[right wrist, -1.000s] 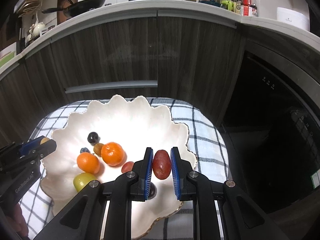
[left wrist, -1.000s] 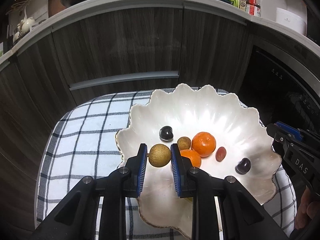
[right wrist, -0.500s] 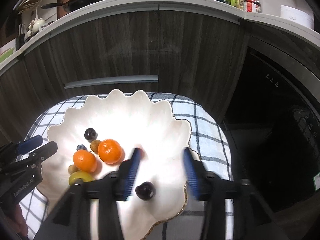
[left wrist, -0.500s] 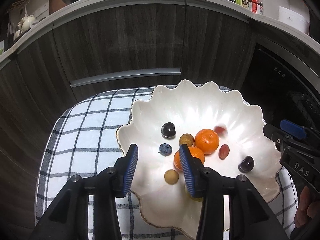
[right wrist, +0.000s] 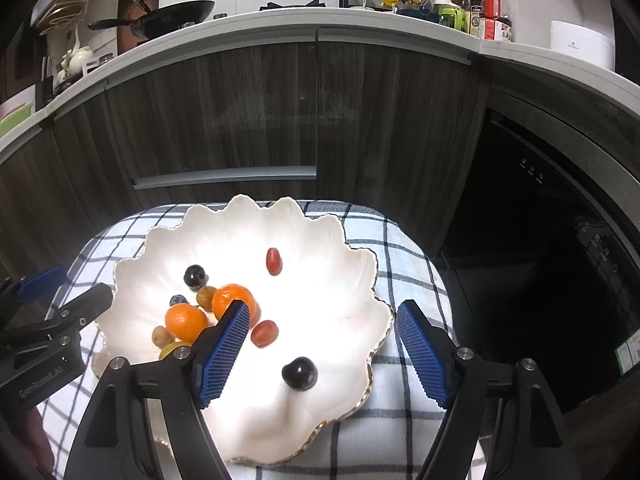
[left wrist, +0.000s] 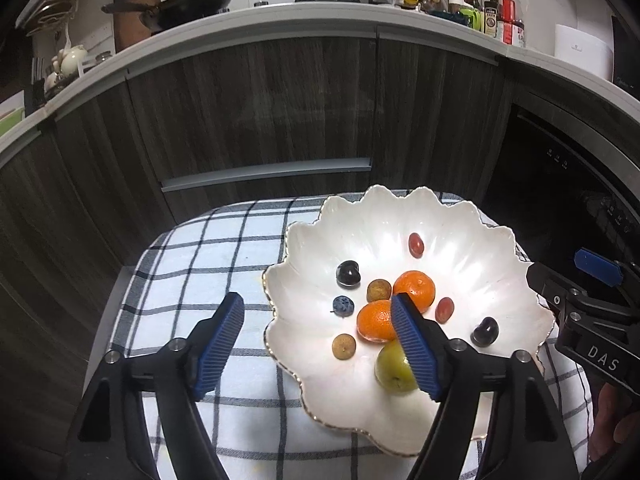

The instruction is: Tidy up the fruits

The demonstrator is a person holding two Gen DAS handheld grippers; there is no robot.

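Note:
A white scalloped bowl (left wrist: 496, 240) (right wrist: 352, 264) holds the fruit. In it lie two oranges (left wrist: 416, 288) (right wrist: 186, 322), two red grapes (left wrist: 416, 245) (right wrist: 274, 261), two dark cherries (left wrist: 348, 273) (right wrist: 299, 373), a blueberry (left wrist: 343, 305), two brown longans (left wrist: 344, 346) (right wrist: 162, 336) and a green fruit (left wrist: 394, 368). My left gripper (left wrist: 318, 350) is open and empty above the bowl's near left rim. My right gripper (right wrist: 324, 350) is open and empty above the bowl's near right part. Each gripper shows at the edge of the other's view.
The bowl rests on a checked cloth (left wrist: 192, 264) over a small stand. Dark wood cabinets (left wrist: 256, 112) and a counter with a wok (left wrist: 188, 2) and bottles (left wrist: 500, 16) stand behind. A dark appliance (right wrist: 560, 220) is at the right.
Both grippers opened wide and pulled back. The left let go of a brown longan and the right let go of a red grape; both fruits now lie in the bowl.

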